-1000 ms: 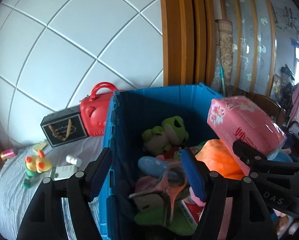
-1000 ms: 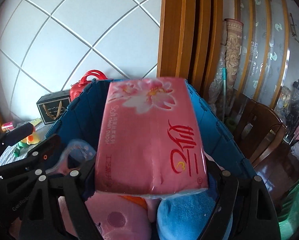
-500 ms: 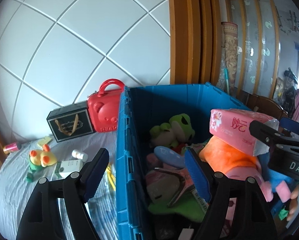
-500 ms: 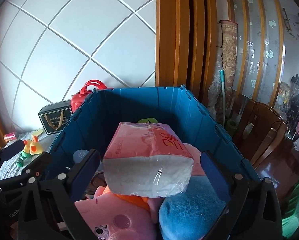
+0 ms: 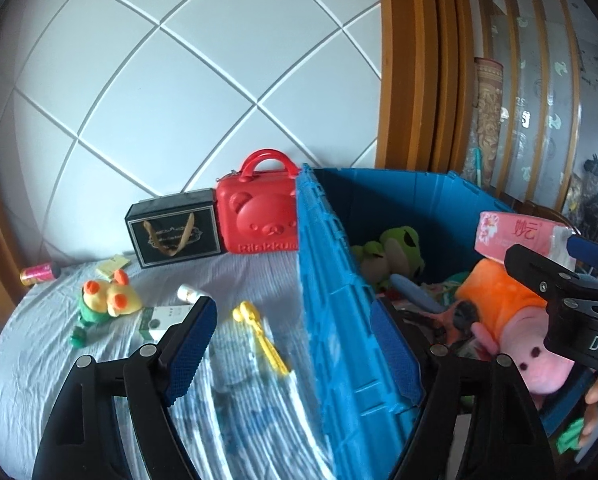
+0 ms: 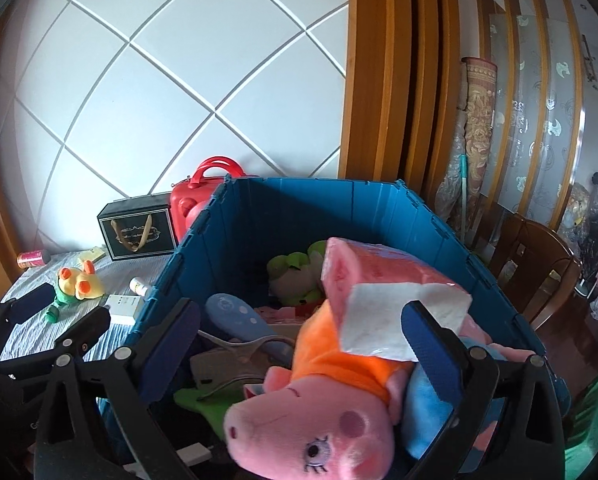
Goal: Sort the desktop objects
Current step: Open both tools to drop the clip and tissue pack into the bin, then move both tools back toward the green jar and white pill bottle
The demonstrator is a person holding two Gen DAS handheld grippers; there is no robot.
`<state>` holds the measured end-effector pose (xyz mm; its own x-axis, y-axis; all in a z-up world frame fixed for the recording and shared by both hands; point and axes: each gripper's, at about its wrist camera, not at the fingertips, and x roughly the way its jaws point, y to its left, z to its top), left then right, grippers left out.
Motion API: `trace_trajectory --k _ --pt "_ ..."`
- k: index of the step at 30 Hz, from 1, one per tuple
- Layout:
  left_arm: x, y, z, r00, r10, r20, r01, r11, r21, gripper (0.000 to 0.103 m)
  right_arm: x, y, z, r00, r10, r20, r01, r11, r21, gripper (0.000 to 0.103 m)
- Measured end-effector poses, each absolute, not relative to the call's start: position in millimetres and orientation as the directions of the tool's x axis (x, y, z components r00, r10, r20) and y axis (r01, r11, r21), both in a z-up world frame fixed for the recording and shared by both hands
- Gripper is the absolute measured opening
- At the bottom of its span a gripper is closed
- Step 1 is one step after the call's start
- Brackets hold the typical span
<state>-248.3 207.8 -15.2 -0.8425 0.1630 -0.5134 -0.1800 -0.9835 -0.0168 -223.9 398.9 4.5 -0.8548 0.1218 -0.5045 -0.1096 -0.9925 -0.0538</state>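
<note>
A blue crate (image 6: 319, 208) (image 5: 339, 320) holds a pink pig plush (image 6: 319, 420) in an orange top, a green frog plush (image 6: 299, 272), a blue brush (image 6: 243, 320) and a pink tissue pack (image 6: 379, 288) (image 5: 515, 236) lying on the pile. My right gripper (image 6: 299, 344) is open above the crate, its right finger beside the pack's end. My left gripper (image 5: 295, 344) is open and empty, straddling the crate's left wall. On the striped cloth lie a yellow toy (image 5: 259, 332), a duck plush (image 5: 107, 300), a white box (image 5: 163, 320) and a small white bottle (image 5: 189, 292).
A red bear case (image 5: 259, 216) and a black gift box (image 5: 175, 232) stand against the tiled wall. A pink can (image 5: 39, 274) lies at the far left. A wooden door frame (image 6: 379, 80) and a chair (image 6: 535, 264) are to the right.
My right gripper opened and let the tissue pack drop onto the toys in the crate, then drew back. My left gripper moved left, from over the crate to across its left wall.
</note>
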Motion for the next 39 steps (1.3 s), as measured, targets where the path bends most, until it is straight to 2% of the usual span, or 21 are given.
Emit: trace_trajectory --k 12,22,32,39 --pt "-247 75 -29 -0.84 0.081 -0.537 -0.102 -0.995 0.01 0.079 -232 265 7 -0.864 0.046 -0.501 -0.016 -0.998 -0.064 0.102" --pt "-243 -8 -39 -0.827 0.055 -0.56 -0.104 -0.993 0.056 0.079 -238 171 -13 -0.842 0.009 -0.539 0.011 -0.999 -0.035 0.102" --pt "-260 -54 -75 -0.767 0.069 -0.637 -0.138 -0.989 0.059 0.079 -245 119 -50 -0.786 0.026 -0.617 -0.019 -1.0 -0.017 0.102" --pt "-291 -93 -112 -0.699 0.029 -0.715 -0.078 -0.996 0.036 0.079 -278 88 -81 -0.718 0.026 -0.695 -0.004 -0.999 -0.033 0.102"
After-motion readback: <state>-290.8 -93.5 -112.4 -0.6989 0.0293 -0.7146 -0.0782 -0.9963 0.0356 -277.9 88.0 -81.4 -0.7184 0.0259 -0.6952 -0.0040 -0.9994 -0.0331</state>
